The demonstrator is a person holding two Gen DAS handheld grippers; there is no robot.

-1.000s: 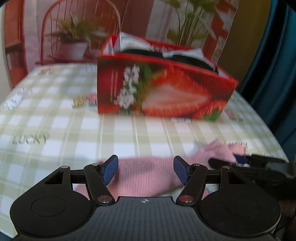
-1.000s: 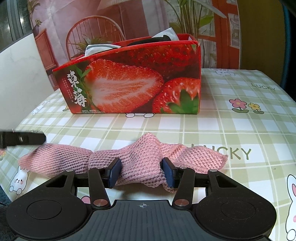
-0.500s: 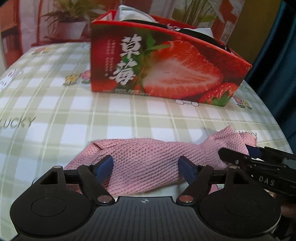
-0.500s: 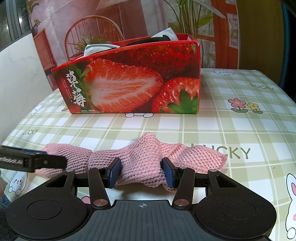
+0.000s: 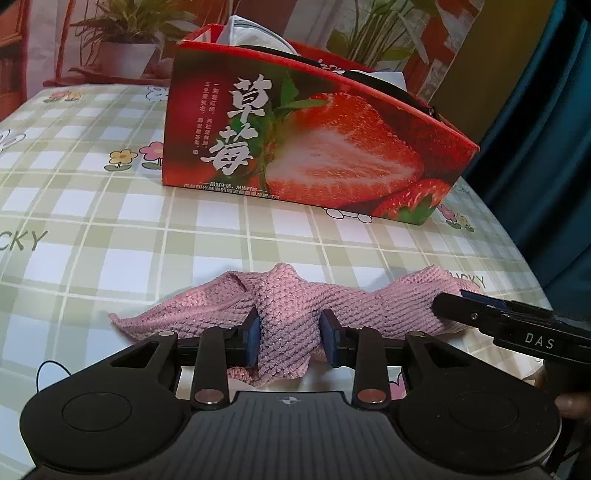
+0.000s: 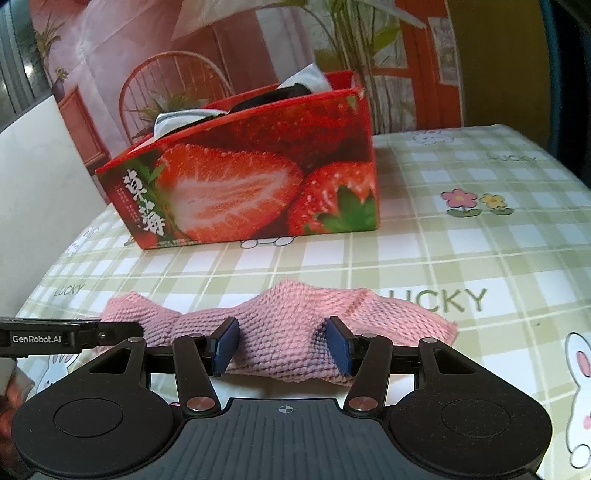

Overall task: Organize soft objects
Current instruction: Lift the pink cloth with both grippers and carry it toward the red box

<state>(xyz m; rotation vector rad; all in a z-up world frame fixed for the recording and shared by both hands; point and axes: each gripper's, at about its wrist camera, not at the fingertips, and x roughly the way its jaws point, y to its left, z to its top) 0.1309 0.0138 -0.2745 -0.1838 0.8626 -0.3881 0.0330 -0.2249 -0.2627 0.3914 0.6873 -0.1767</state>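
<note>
Left wrist view: left claw (image 5: 290,341) just closed, narrow, blue pads (image 5: 254,338) pinching a raised fold of the pink cloth (image 5: 288,306). Cloth stretched sideways across the bench (image 5: 110,229), bunched into a peak at the grip, one corner flat toward the left. Right claw (image 5: 467,295) reaching in from the right edge, tip over the cloth's right end; grip there not clear from this side. Straight beyond the cloth, apart from it, a red strawberry box (image 5: 317,147) on the checked cover, white and black fabric (image 5: 255,35) poking over its rim. Potted plant (image 5: 125,44) behind the box at far left, blue curtain (image 5: 535,129) along the right. Bare bench between cloth and box.

Right wrist view: right claw (image 6: 282,347) moderately wide, just eased a little wider, cloth (image 6: 288,325) humped between the pads (image 6: 225,345) and touching both. Left claw (image 6: 122,334) coming in level from the left edge over the cloth's left end. Box (image 6: 258,184) ahead and left of centre, fabric (image 6: 177,120) heaped inside. White wall panel (image 6: 37,177) at left, printed backdrop with a chair (image 6: 173,88) behind the box. Open bench to the right of the cloth, with flower and rabbit prints.
</note>
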